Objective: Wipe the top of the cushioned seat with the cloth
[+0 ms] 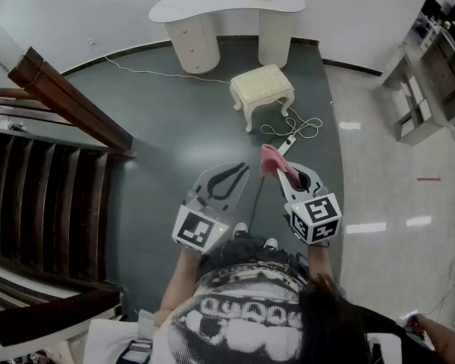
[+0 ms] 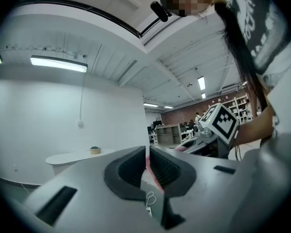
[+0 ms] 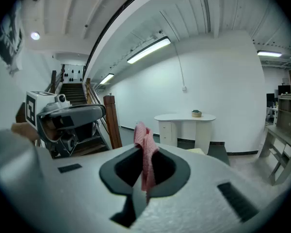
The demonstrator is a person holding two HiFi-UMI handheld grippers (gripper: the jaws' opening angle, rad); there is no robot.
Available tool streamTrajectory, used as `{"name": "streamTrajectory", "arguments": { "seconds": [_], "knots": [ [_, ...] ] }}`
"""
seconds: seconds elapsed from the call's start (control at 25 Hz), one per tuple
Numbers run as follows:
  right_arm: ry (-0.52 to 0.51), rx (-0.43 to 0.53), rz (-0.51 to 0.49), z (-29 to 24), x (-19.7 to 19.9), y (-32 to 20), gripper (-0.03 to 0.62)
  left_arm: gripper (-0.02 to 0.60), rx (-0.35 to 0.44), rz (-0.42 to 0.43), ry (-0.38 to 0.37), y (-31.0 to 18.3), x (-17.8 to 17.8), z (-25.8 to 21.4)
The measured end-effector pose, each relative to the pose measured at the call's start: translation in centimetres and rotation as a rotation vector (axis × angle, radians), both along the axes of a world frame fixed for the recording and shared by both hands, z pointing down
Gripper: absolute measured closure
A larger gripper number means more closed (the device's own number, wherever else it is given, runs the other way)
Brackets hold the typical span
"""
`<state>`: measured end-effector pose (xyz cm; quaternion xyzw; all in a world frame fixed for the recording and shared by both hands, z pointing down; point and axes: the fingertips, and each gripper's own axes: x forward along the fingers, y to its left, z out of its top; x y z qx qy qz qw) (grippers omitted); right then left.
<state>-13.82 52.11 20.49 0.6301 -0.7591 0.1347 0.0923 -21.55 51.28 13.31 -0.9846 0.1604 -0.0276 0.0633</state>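
Right gripper jaws pinched on pink cloth, loose end flopping above. Left gripper jaws closed, empty. Seat well ahead, near desk. You close in, press cloth flat, sweep whole top.

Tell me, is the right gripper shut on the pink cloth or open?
Shut on it: the right gripper view shows the pink cloth pinched between the jaws of the right gripper, its end sticking up.
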Motion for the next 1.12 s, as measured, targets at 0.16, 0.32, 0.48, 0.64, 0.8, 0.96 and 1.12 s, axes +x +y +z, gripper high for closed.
{"name": "streamTrajectory", "arguments": {
  "seconds": [0.16, 0.32, 0.48, 0.64, 0.8, 0.96, 1.12],
  "knots": [
    [-0.006, 0.007, 0.019, -0.3, -0.3, -0.9, 0.58, 0.558, 0.028, 0.024, -0.002, -1.0, -0.2, -0.3],
    [-0.023, 0.029, 0.037, -0.6, -0.6, -2.1, 0.58, 0.557, 0.047, 0.036, -0.007, -2.1, -0.8, -0.2],
    [-0.026, 0.032, 0.048, -0.4, -1.5, -3.0, 0.58, 0.557, 0.045, 0.04, -0.011, -3.3, -1.9, 0.2],
    [-0.036, 0.018, 0.083, 0.5, -2.1, -3.2, 0.58, 0.557, 0.045, 0.05, -0.009, -4.2, -3.3, 1.2],
    [-0.035, -0.007, 0.11, 1.5, -1.7, -3.2, 0.58, 0.557, 0.003, 0.047, 0.002, -5.1, -3.8, 1.6],
    [-0.039, -0.013, 0.128, 1.8, -1.0, -3.9, 0.58, 0.558, -0.007, 0.06, -0.001, -6.0, -3.5, 2.3],
    [-0.038, -0.023, 0.13, 1.9, -0.3, -4.9, 0.58, 0.558, -0.018, 0.066, 0.003, -7.3, -2.5, 2.4]
  ]
}}
